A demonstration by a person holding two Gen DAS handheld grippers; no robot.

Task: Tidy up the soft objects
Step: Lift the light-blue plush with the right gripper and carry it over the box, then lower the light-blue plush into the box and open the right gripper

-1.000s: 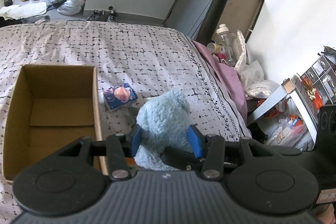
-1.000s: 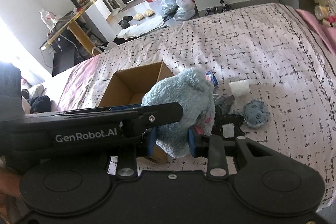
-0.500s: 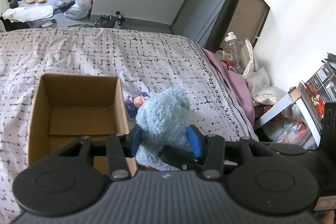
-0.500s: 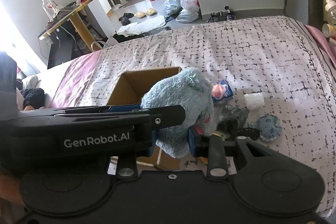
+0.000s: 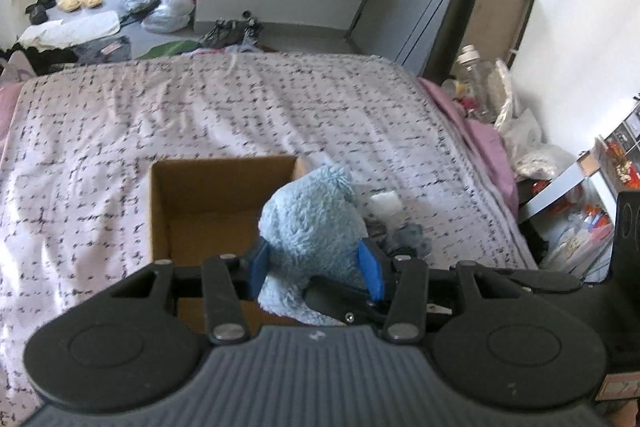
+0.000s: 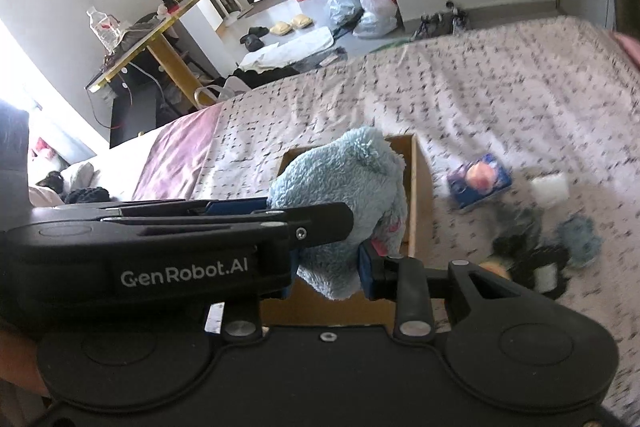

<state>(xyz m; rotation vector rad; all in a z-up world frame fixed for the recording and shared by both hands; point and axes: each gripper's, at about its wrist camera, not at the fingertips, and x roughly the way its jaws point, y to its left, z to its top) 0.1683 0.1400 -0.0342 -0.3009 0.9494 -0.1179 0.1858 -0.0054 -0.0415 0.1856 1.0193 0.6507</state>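
The fluffy pale-blue plush toy is hanging in the left wrist view between the blue pads of the left gripper, which is pinching its lower body, while a black finger of the other tool is pressing in from the right. The toy is being held above the right wall of the open brown cardboard box standing on the patterned pale bedspread.

In the right wrist view the right gripper is also pinching the plush toy, with the left tool crossing in front. The box is showing behind and below the toy; a small blue packet with a pink figure and a white soft block are lying on the bedspread to the right.

The transfer step appears to be under way. Next, the toy probably needs centring over the box opening, then both grips letting go together.
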